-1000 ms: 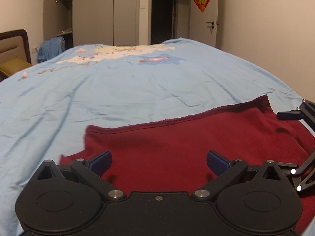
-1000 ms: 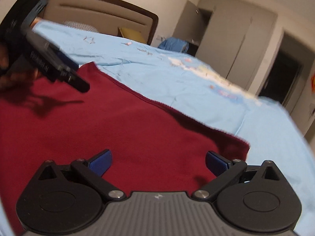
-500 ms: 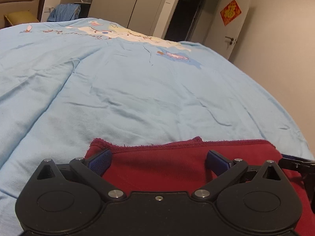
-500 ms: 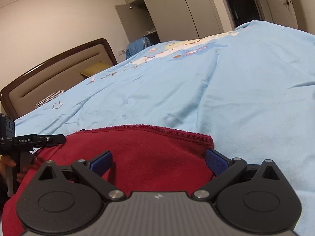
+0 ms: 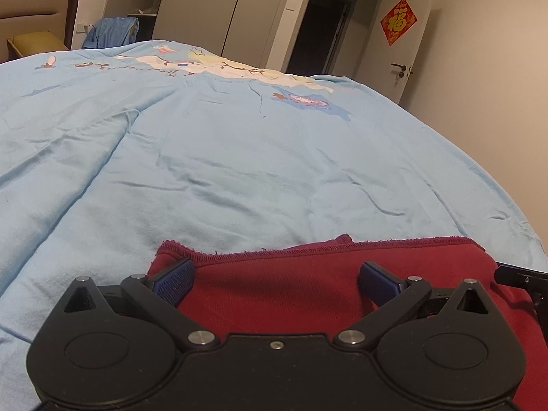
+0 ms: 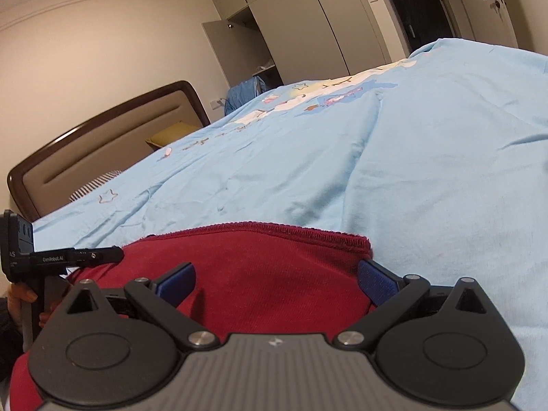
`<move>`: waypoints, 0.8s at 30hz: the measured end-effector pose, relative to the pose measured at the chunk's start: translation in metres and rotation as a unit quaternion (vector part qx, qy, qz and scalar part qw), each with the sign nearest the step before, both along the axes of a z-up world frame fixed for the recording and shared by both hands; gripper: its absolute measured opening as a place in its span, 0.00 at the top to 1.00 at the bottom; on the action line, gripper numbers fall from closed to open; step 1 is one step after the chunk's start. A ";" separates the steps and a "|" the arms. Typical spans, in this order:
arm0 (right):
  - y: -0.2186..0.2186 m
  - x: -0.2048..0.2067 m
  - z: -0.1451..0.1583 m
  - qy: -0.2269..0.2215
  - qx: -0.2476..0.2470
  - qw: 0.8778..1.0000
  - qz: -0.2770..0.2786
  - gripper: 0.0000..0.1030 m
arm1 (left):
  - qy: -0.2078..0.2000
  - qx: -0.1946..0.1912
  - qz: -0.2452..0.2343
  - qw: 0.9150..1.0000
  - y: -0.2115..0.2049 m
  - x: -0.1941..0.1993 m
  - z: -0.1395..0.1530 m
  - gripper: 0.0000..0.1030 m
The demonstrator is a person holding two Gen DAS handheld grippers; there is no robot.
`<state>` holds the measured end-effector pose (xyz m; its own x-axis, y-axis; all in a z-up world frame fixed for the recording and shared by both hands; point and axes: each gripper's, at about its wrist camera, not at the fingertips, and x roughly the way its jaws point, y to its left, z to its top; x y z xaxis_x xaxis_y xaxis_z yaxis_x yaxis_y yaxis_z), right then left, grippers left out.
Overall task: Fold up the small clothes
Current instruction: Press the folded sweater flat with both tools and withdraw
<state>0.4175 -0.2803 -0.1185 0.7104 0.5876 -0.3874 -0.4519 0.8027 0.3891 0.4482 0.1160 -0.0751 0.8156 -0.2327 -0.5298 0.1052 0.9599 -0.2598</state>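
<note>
Bed, light-blue printed duvet cover (image 5: 260,157): fills most of both views; wrinkled, serves as the work surface.

Garment, dark red knit (image 5: 308,284): lies on the near part of the duvet cover, directly under both grippers. Its stitched far edge (image 6: 281,229) runs across in front of the fingers; the left corner looks doubled over, so it appears to lie in at least two layers. Exact type of garment cannot be told.

Left gripper (image 5: 274,279): jaws spread wide over the garment's left end, blue pads (image 5: 173,279) clear of any pinched cloth; grasping nothing.

Right gripper (image 6: 275,281): jaws likewise spread wide over the right end beside the right corner, holding nothing.

Step in hand, as judged: between folds, with both tools positioned low over the cloth near its far edge.

Next move calls for: each gripper to close on a corner or edge, pinching all layers together, then lift evenly so the fold lands square.
</note>
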 end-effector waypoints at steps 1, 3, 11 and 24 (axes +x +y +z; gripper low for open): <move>0.000 0.001 0.000 0.001 0.003 1.000 0.000 0.01 | 0.000 0.001 0.000 1.000 0.000 0.000 0.000 0.01; -0.001 0.002 -0.001 0.001 0.006 1.000 0.001 0.01 | 0.000 0.001 0.000 1.000 0.000 0.000 -0.001 0.01; -0.002 -0.002 0.001 -0.002 0.020 1.000 0.002 0.01 | -0.004 0.004 0.001 1.000 -0.001 -0.002 -0.001 0.01; 0.037 -0.105 0.059 -0.085 -0.099 0.990 -0.059 0.00 | -0.052 -0.007 0.013 0.999 -0.011 -0.092 0.048 0.01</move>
